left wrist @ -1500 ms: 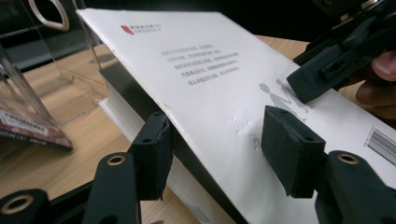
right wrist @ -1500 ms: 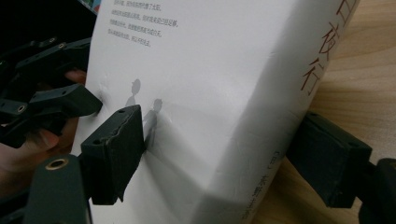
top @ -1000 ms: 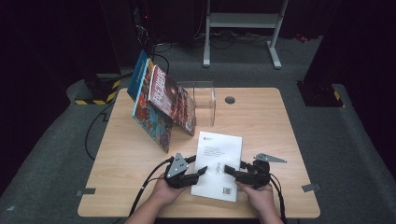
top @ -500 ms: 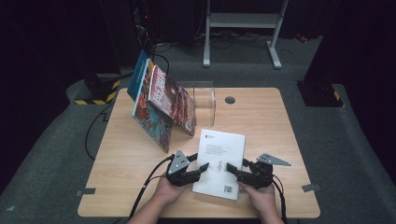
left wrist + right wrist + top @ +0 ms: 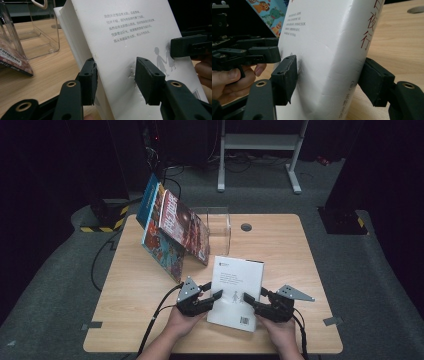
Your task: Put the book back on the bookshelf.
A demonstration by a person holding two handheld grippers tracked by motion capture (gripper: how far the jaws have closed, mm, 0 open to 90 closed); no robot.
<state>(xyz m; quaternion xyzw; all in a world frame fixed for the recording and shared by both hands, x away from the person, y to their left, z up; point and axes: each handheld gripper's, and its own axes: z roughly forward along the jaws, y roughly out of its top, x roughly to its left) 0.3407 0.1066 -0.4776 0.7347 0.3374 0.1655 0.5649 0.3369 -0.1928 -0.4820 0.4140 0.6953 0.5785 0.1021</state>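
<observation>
Between both jaws — white book | left hand-held gripper clamps edge

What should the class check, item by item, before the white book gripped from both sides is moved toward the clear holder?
1. Left tool pads dent the white book cover, jaws just closing: ok.
2. Right tool clamps the spine edge, jaws just closing: ok.
3. Book lifted fully off the table: cannot tell.
4. Clear holder has free space: ok.
5. Leaning books stand left of the holder, off the path: ok.
</observation>
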